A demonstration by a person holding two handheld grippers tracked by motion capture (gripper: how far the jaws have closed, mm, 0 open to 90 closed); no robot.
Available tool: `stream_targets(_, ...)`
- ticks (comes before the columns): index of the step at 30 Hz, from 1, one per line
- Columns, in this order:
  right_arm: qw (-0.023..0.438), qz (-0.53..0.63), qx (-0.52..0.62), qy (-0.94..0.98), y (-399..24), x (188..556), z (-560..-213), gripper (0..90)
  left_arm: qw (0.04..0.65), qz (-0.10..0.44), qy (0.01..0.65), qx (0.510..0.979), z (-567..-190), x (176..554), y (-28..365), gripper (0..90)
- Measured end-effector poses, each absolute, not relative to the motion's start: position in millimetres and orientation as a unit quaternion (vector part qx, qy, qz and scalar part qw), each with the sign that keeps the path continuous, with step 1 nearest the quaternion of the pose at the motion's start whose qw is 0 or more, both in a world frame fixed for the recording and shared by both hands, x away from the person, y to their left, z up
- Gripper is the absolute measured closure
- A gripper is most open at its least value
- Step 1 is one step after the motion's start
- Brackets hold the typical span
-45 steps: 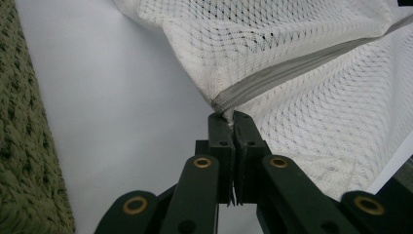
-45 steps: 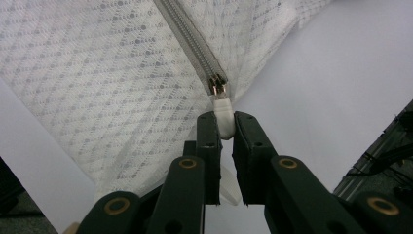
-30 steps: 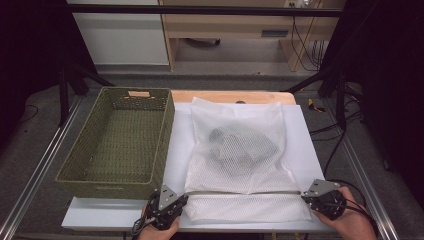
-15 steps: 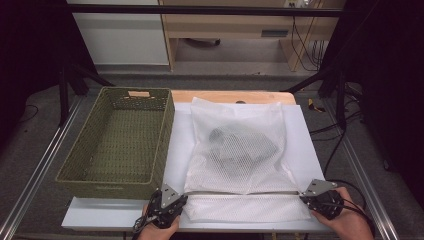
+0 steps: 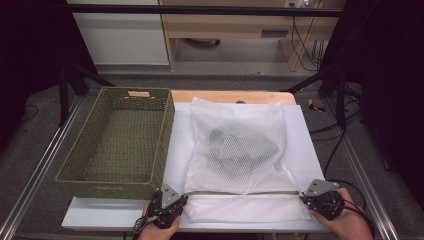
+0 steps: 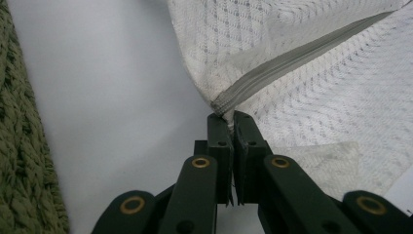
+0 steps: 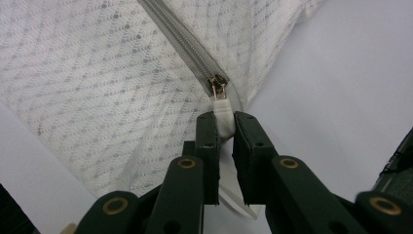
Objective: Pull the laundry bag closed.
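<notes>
Lying on a white table [image 5: 310,150], the mesh bag [image 5: 240,150] adjoins a basket [image 5: 120,145].

Your left gripper [image 5: 181,204]: matte black linkage arms, brass-coloured pivot rivets, flat black fingers [image 6: 219,139], grey three-cornered plate on top, black cable trailing behind. Your right gripper [image 5: 303,198]: same build, same brass rivets, black fingers [image 7: 206,134]. Hands bare.

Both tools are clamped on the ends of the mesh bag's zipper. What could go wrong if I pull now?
1. The left tool pinches just the fabric tip at the zipper end; it could slip out under tension.
2. The right tool holds the white pull tab by a narrow strip; a skewed pull might jam the slider.
3. The mesh laundry bag lies loose on the white board, so it may drag toward the woven basket.
</notes>
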State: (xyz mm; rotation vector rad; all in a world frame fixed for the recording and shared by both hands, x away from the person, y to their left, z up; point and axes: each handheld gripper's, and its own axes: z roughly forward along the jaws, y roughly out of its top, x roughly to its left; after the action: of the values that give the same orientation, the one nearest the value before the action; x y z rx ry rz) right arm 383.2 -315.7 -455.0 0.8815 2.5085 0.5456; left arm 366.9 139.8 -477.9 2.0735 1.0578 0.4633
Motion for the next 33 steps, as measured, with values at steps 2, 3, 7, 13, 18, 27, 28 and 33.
stream_targets(2, 0.21, 0.199, 0.319, 0.902, -316.0, 383.4, -454.9, 80.5, 0.375, 0.182, 0.412, 0.81, -477.1, 366.6, 140.2, 86.5)
stream_targets(3, 0.211, 0.199, 0.32, 0.902, -316.1, 383.5, -454.9, 79.7, 0.376, 0.183, 0.413, 0.809, -476.3, 365.8, 140.1, 85.6)
stream_targets(7, 0.215, 0.209, 0.328, 0.896, -318.3, 381.7, -453.2, 68.8, 0.389, 0.194, 0.412, 0.801, -468.4, 361.9, 141.1, 74.3)
stream_targets(13, 0.233, 0.236, 0.338, 0.881, -318.7, 374.1, -443.9, 52.7, 0.432, 0.19, 0.402, 0.785, -456.1, 352.7, 141.3, 54.8)
stream_targets(18, 0.276, 0.295, 0.36, 0.841, -309.7, 367.4, -423.9, 36.0, 0.465, 0.194, 0.384, 0.773, -445.7, 341.7, 138.4, 42.7)
stream_targets(27, 0.321, 0.397, 0.42, 0.75, -294.6, 375.7, -406.2, 14.8, 0.488, 0.194, 0.367, 0.768, -434.1, 346.5, 130.3, 25.1)
stream_targets(28, 0.325, 0.401, 0.423, 0.745, -294.5, 378.4, -406.1, 12.4, 0.489, 0.195, 0.367, 0.767, -432.8, 349.2, 128.7, 23.3)
stream_targets(33, 0.323, 0.422, 0.447, 0.72, -294.9, 391.2, -403.5, 9.8, 0.497, 0.197, 0.366, 0.761, -422.4, 366.0, 119.2, 15.4)
